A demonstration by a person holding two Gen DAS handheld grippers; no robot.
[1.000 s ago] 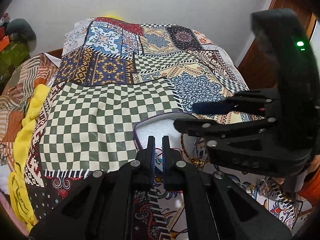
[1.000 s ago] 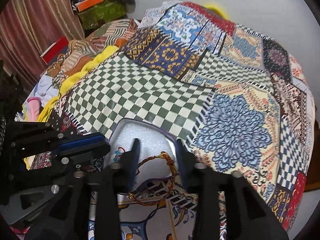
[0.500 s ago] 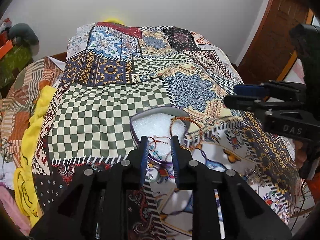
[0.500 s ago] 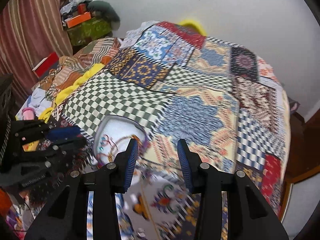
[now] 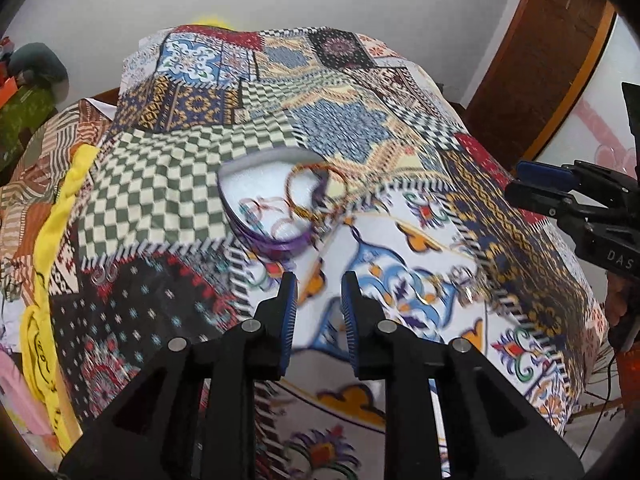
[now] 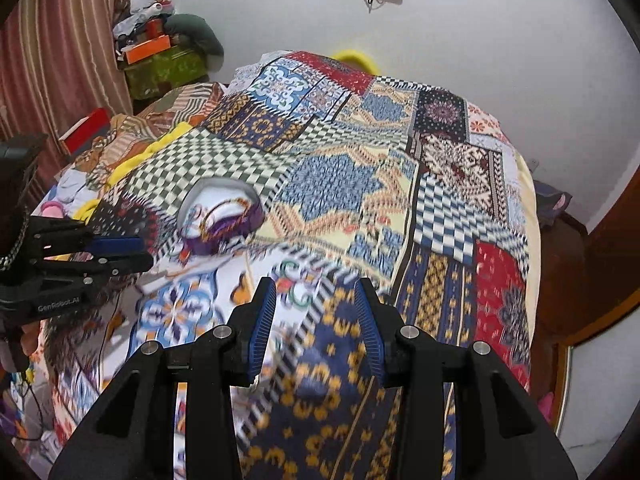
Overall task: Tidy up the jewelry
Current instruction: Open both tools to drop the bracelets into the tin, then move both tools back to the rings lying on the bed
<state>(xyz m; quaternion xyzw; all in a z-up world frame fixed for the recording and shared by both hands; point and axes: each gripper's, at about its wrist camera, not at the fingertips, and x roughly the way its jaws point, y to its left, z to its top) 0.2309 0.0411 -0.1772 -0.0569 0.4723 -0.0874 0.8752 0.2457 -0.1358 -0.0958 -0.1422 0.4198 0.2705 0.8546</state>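
Observation:
A purple heart-shaped jewelry box [image 5: 240, 176] with white lining lies open on the patchwork bed; it also shows in the right wrist view [image 6: 248, 216]. Thread bracelets [image 5: 308, 196] and small rings lie in it, one bracelet hanging over its near rim. More small jewelry [image 5: 464, 280] lies on the quilt to the right, blurred. My left gripper [image 5: 318, 300] is open and empty, held back above the quilt short of the box. My right gripper [image 6: 316, 312] is open and empty, well right of the box; it appears at the left view's right edge [image 5: 532, 188].
The patchwork quilt [image 6: 440, 208] covers the whole bed. A yellow cloth [image 5: 60, 208] and striped bedding lie along the left side. A green box with clutter [image 6: 164, 64] stands by the curtain. A wooden door [image 5: 540, 52] is at the right.
Both grippers have pulled back and away from the box and risen. The left jaws opened from nearly shut. The right gripper let the bracelet rest in the box and swung right.

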